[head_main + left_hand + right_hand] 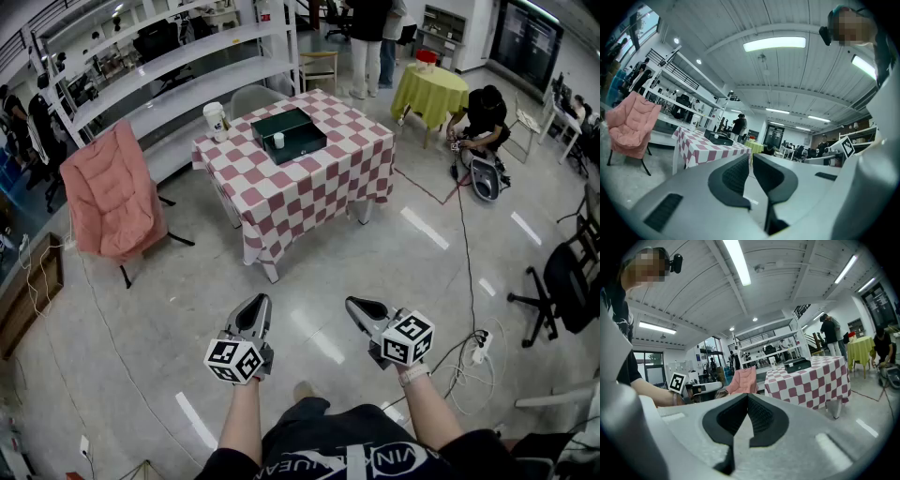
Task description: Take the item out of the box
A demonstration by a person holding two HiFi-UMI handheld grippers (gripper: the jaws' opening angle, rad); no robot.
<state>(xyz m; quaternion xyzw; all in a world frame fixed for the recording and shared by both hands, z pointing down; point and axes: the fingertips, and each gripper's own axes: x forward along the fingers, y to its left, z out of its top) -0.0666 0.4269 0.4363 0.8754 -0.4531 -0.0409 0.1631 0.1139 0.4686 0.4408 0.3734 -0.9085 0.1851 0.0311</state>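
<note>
A dark green box (289,134) lies on the red-and-white checkered table (309,187) far ahead, with a small white item (278,141) in the middle of it. My left gripper (255,307) and right gripper (356,306) hang low over the floor, well short of the table, both shut and empty. In the left gripper view the jaws (750,157) meet, with the box (719,137) far off to the left. The right gripper view shows closed jaws (747,395) and the box (797,364) on the table (811,383) to the right.
A white cup (216,120) stands at the table's left corner. A pink folding chair (108,192) sits left of the table, before long white shelving (178,66). At the right are a yellow-clothed table (429,89), a crouching person (483,117), floor cables (464,253) and an office chair (567,281).
</note>
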